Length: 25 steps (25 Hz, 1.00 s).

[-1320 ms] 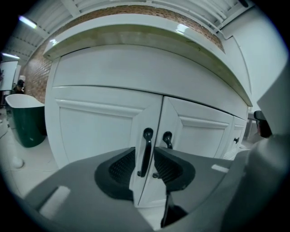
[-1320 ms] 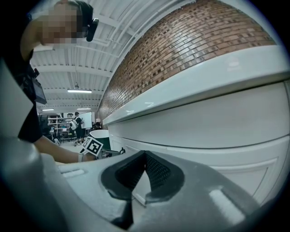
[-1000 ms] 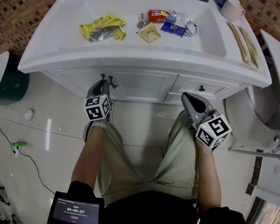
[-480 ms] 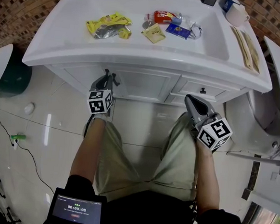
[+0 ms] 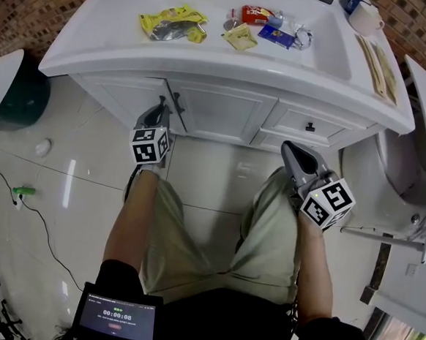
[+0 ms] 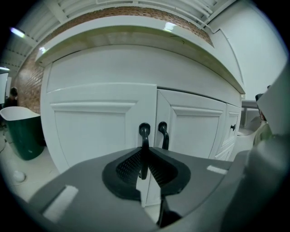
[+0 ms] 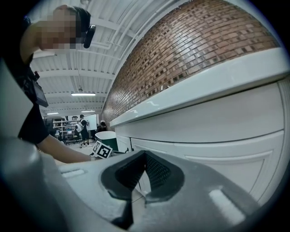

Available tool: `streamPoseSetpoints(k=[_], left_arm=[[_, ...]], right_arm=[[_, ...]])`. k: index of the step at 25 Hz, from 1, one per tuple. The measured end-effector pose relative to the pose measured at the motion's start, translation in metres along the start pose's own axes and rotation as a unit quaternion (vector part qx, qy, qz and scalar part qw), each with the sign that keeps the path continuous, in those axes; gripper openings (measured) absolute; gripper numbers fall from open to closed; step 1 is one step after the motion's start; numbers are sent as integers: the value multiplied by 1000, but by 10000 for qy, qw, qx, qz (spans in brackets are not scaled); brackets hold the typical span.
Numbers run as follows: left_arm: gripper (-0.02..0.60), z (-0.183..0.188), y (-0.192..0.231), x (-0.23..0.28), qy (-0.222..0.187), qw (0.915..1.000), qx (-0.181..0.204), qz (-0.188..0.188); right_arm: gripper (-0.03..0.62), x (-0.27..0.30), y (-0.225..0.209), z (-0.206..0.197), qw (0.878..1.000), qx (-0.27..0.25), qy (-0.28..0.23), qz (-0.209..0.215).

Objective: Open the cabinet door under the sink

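I have my left gripper [image 6: 144, 153] clamped on the black handle [image 6: 144, 132] of the left cabinet door [image 6: 90, 131] under the white sink [image 5: 207, 64]. In the left gripper view the bar runs straight down between the two ribbed pads. A second black handle [image 6: 163, 134] stands just to the right of that gripper on the neighbouring door [image 6: 195, 131], untouched. From the head view the cabinet fronts lie directly ahead of both grippers, below the sink's overhanging rim. A small drawer with a dark knob [image 5: 310, 126] sits ahead of my right gripper [image 5: 288, 146]. That gripper hangs well apart from the left one, over the person's right knee, its jaws together with nothing between them and its nose turned toward the cabinet's right end. Above and beyond the left gripper, a yellow packet [image 5: 172, 21] and several smaller wrappers lie in the sink basin. Off to its left a dark green bin [image 5: 18, 103] stands on the tiled floor [image 5: 220, 177]
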<state>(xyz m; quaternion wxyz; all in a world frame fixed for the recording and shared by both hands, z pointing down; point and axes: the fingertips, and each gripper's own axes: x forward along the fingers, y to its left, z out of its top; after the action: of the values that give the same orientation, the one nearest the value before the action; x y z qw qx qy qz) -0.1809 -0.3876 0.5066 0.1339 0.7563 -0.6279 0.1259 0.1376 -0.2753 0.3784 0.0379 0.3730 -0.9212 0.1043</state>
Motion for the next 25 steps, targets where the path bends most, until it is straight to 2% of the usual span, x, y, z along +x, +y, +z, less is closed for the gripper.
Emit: streamPoseSetpoints(k=[11,25], left_arm=[[58,-20,6,-52,-102,9993,-316,181],[60,-46,33,-120,-150,9977,-584,320]], right_arm=[[-8,-27,41,-2,9994,-93,-27,341],[-8,1,113,-9,9951,-342,68,924]])
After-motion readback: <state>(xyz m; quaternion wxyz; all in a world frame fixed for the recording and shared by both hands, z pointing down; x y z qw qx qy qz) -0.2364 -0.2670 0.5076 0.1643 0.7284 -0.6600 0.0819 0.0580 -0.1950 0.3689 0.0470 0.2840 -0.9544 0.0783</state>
